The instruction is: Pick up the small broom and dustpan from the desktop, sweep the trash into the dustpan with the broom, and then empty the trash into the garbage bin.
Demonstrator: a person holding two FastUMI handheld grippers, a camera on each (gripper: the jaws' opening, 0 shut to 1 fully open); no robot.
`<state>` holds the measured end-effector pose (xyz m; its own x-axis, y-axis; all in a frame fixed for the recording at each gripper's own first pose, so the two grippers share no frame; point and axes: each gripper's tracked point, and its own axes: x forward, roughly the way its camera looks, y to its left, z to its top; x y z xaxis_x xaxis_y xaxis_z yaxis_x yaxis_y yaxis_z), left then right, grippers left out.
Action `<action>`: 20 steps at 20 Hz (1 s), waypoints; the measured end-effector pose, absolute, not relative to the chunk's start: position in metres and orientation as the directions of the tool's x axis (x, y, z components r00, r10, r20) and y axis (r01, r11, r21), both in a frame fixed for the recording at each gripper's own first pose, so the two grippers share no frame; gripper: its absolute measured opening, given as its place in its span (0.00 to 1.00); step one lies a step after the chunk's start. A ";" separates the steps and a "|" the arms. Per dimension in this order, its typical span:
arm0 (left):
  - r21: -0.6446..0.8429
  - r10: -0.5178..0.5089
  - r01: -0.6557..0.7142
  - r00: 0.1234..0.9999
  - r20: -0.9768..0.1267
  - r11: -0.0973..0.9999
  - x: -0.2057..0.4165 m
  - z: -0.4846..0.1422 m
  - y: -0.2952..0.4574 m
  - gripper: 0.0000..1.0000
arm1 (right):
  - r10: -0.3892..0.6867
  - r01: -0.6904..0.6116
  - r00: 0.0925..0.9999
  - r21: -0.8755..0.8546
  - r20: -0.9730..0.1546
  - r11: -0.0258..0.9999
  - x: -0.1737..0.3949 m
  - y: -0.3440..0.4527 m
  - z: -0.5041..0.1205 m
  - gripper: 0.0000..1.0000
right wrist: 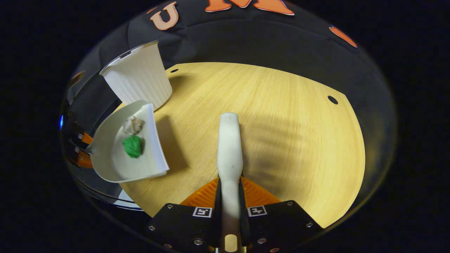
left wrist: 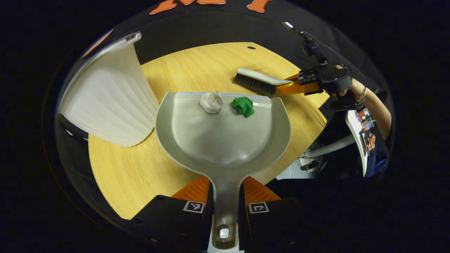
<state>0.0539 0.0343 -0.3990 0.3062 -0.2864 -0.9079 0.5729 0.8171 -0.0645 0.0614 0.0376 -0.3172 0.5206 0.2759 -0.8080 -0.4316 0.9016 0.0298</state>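
Holding the grey plastic dustpan (left wrist: 223, 135) by its handle, left gripper (left wrist: 225, 207) clamped, white paper wad (left wrist: 211, 102) and green paper wad (left wrist: 243, 106) near the lip. Best kept level, then tipped over the ribbed white bin (left wrist: 112, 105) at ten o'clock. Right gripper (right wrist: 230, 211) clamped on the white-handled broom (right wrist: 229, 147).

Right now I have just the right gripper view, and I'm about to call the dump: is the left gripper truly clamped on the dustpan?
Observer: Yes. In the left gripper view, the left gripper has both fingers pressed on the handle of the dustpan.
Operator: Good. Is anything stuck under my brush? I see only its back.
Observer: No. The broom shows dark bristles with no trash caught in them, and they are beyond the dustpan's front lip.
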 end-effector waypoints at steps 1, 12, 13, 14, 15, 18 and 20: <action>-0.067 -0.292 0.585 0.300 -0.908 0.808 0.052 -0.387 0.033 0.31 | 0.272 -0.418 0.521 0.037 -0.809 0.908 0.055 0.030 -0.316 0.22; -0.139 -0.374 0.691 0.202 -0.905 0.709 0.064 -0.247 0.019 0.31 | 0.298 -0.421 0.527 0.061 -0.796 0.905 0.027 0.012 -0.302 0.22; -0.119 -0.361 0.683 0.224 -0.905 0.721 0.074 -0.235 0.027 0.31 | 0.299 -0.422 0.527 0.061 -0.796 0.905 0.026 0.012 -0.302 0.22; -0.090 -0.345 0.673 0.256 -0.903 0.734 0.084 -0.225 0.036 0.31 | 0.299 -0.421 0.525 0.063 -0.797 0.905 0.025 0.011 -0.302 0.21; -0.060 -0.331 0.668 0.287 -0.899 0.742 0.098 -0.215 0.046 0.31 | 0.300 -0.421 0.524 0.063 -0.797 0.905 0.025 0.012 -0.302 0.22; -0.005 -0.271 0.605 0.350 -0.897 0.796 0.129 -0.192 0.081 0.31 | 0.298 -0.423 0.520 0.062 -0.800 0.904 0.026 0.012 -0.303 0.22; 0.028 -0.216 0.543 0.380 -0.899 0.839 0.146 -0.188 0.110 0.31 | 0.303 -0.422 0.519 0.068 -0.799 0.904 0.027 0.012 -0.303 0.22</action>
